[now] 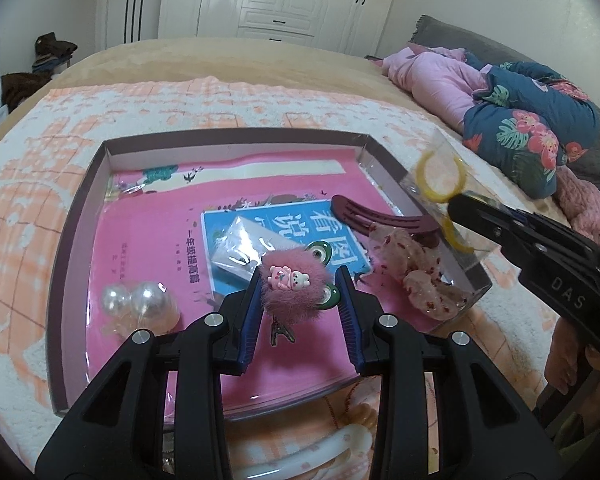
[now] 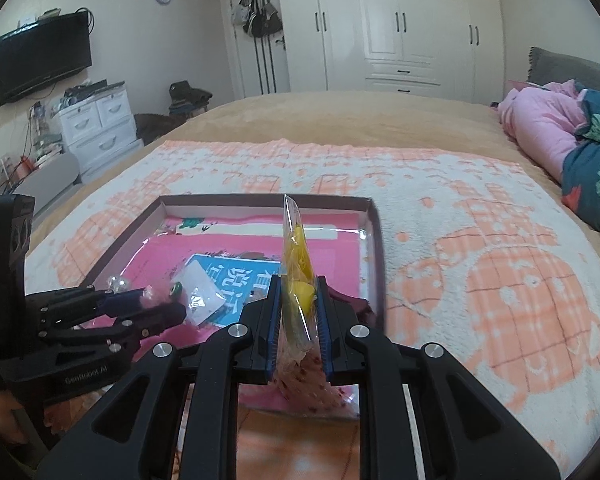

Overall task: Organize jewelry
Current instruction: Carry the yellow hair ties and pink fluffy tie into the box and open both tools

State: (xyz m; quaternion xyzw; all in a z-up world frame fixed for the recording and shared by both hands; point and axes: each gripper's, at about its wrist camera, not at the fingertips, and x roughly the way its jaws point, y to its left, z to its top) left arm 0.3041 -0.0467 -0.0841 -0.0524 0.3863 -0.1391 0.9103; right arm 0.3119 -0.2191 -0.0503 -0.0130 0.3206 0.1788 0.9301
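A: Well, from the left wrist, the left gripper (image 1: 298, 300) pinches a pink fluffy clip (image 1: 292, 286) above the tray (image 1: 72, 240); bare pink floor lies at 6 o'clock, pearls (image 1: 140, 300) at 9.

B: And the right wrist: the right gripper (image 2: 298, 320) clamps a clear bag of yellow rings (image 2: 296, 264), hanging over the tray's rim at 3 o'clock.

A bed (image 2: 340, 120) bears a pink-and-white blanket (image 2: 480, 240) and bundled quilts (image 1: 512, 120).

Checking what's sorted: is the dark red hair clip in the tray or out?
In. The dark red hair clip lies inside the tray, on the pink book.
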